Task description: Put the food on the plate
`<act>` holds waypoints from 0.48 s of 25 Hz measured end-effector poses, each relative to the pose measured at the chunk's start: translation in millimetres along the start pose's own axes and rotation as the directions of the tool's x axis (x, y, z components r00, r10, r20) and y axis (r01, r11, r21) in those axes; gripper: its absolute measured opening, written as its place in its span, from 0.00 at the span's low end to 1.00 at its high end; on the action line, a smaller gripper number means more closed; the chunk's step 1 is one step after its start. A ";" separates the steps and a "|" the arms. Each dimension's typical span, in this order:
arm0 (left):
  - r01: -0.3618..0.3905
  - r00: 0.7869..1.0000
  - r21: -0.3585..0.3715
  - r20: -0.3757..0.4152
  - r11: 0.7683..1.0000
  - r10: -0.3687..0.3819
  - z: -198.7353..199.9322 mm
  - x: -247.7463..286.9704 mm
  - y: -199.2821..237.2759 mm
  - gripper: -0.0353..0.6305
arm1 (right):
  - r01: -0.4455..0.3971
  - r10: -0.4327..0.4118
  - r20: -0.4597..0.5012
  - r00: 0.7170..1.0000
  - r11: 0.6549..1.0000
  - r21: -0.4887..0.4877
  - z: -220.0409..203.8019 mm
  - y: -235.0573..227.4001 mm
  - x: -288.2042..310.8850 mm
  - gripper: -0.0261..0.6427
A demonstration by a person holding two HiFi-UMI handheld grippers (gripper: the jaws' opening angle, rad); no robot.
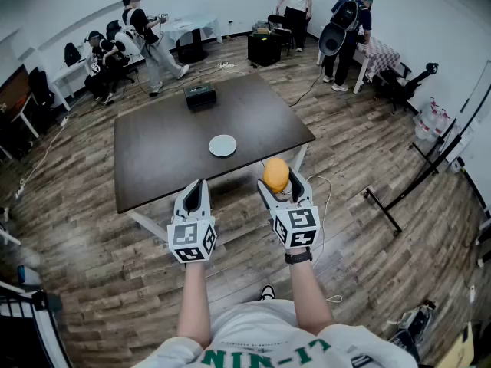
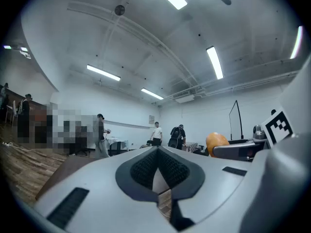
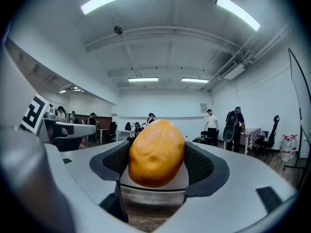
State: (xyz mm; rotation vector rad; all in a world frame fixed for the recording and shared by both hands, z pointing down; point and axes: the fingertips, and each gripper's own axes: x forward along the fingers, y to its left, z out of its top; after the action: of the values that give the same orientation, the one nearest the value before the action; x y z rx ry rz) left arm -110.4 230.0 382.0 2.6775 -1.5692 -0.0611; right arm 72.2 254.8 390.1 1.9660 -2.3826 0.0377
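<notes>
An orange bun-like piece of food [image 1: 275, 174] sits between the jaws of my right gripper [image 1: 281, 181], which is shut on it. In the right gripper view the food [image 3: 156, 152] fills the gap and both pads press its sides. A small white plate [image 1: 222, 146] lies on the dark table [image 1: 153, 144], ahead and a little left of the food. My left gripper [image 1: 197, 192] is level beside the right one, near the table's front edge. Its jaws meet with nothing between them [image 2: 158, 174].
A dark box [image 1: 200, 96] stands on the table's far side. Several people stand or sit along the far wall and at the back right [image 1: 349, 29]. A cable [image 1: 322, 198] runs over the wooden floor to the right of the table. A black stand [image 1: 399, 202] lies further right.
</notes>
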 end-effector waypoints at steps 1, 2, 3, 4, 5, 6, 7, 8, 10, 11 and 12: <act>0.001 1.000 -0.001 -0.001 1.000 -0.001 -1.3 6.0 -3.8 0.07 | -0.004 0.003 0.007 1.000 1.000 0.007 0.0 -6.3 1.7 0.58; 0.002 1.000 -0.002 -0.002 1.000 -0.002 -2.4 11.8 -7.7 0.07 | -0.007 0.007 0.012 1.000 1.000 0.015 0.0 -12.5 3.4 0.58; 0.002 1.000 -0.001 -0.003 1.000 -0.002 -3.2 17.2 -11.7 0.07 | -0.010 0.010 0.017 1.000 1.000 0.022 0.0 -18.7 5.1 0.58; 0.001 1.000 0.001 -0.003 1.000 -0.001 -3.8 22.4 -15.8 0.07 | -0.013 0.013 0.019 1.000 1.000 0.027 0.3 -25.0 6.8 0.58; 0.000 1.000 0.003 -0.003 1.000 0.000 -4.1 27.4 -20.3 0.07 | -0.017 0.016 0.021 1.000 0.999 0.030 0.7 -31.2 8.3 0.58; -0.002 1.000 0.005 -0.002 1.000 0.002 -4.6 32.2 -25.0 0.07 | -0.023 0.022 0.023 1.000 0.999 0.032 0.9 -37.2 9.5 0.58; -0.004 1.000 0.007 -0.002 1.000 0.004 -5.5 36.8 -30.1 0.07 | -0.033 0.032 0.025 0.999 0.999 0.035 0.8 -42.6 10.3 0.58; -0.006 1.000 0.010 -0.003 1.000 0.006 -6.9 41.0 -35.4 0.07 | -0.047 0.046 0.030 0.998 0.998 0.039 0.3 -47.3 10.8 0.58; -0.008 1.000 0.017 -0.004 1.000 0.008 -10.5 48.3 -45.5 0.07 | -0.074 0.071 0.048 0.996 0.996 0.050 -1.1 -55.1 11.3 0.58; -0.009 1.000 0.020 -0.005 1.000 0.009 -12.4 51.2 -50.1 0.07 | -0.078 0.075 0.059 0.995 0.995 0.054 -1.7 -59.3 11.8 0.58; -0.010 1.000 0.022 -0.007 1.000 0.010 -14.4 53.6 -54.7 0.07 | -0.078 0.074 0.069 0.995 0.995 0.056 -2.5 -63.9 12.2 0.58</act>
State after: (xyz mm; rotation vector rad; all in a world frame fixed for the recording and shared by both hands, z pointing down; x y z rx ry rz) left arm -35.9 210.1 392.7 2.6834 -1.5900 -0.0341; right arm 132.7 230.8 392.4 1.9300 -2.5257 0.0458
